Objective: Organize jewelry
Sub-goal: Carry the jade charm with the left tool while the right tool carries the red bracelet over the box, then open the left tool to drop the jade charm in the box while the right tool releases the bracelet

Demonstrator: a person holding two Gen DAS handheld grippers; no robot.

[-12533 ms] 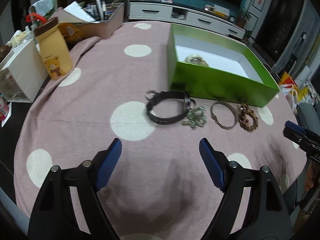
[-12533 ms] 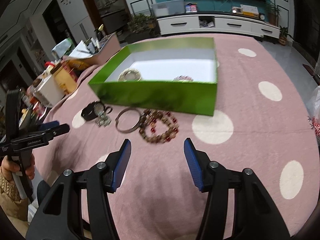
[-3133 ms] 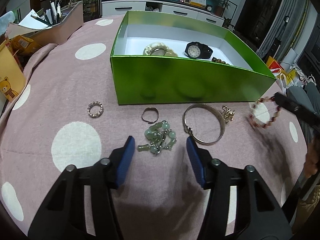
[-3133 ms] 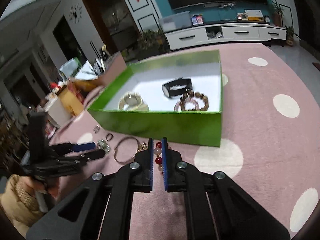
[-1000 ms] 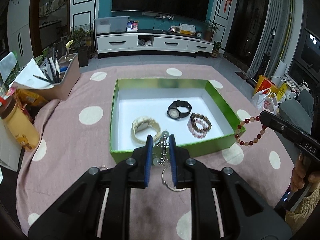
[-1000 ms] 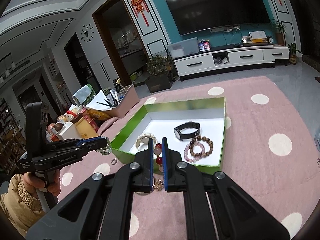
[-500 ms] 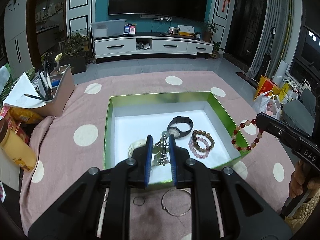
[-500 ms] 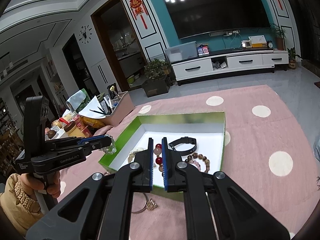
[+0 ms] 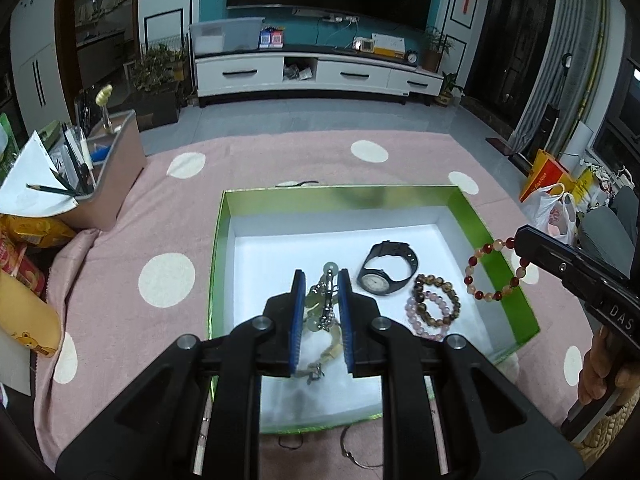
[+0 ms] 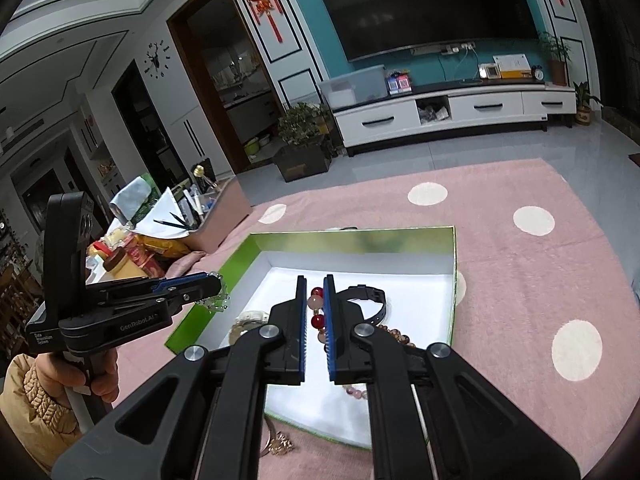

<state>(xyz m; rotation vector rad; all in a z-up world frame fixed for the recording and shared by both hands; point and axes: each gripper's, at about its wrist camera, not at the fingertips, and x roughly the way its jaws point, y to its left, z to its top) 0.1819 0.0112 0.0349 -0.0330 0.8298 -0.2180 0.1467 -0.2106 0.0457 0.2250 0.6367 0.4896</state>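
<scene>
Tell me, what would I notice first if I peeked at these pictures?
Probably the bright green box in the middle of the pink spotted cloth, with a black watch inside on its white floor. Above it, the left gripper pinches a pale green bead bracelet, and the right gripper pinches a red bead bracelet.

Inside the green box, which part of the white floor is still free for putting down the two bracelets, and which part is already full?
Free: the white floor of the green box along its far wall, behind the black watch, and the strip along its left wall. Crowded: the near right part, where the watch and the stacked bead bracelets lie close together. The near middle is hidden by the left gripper.
</scene>
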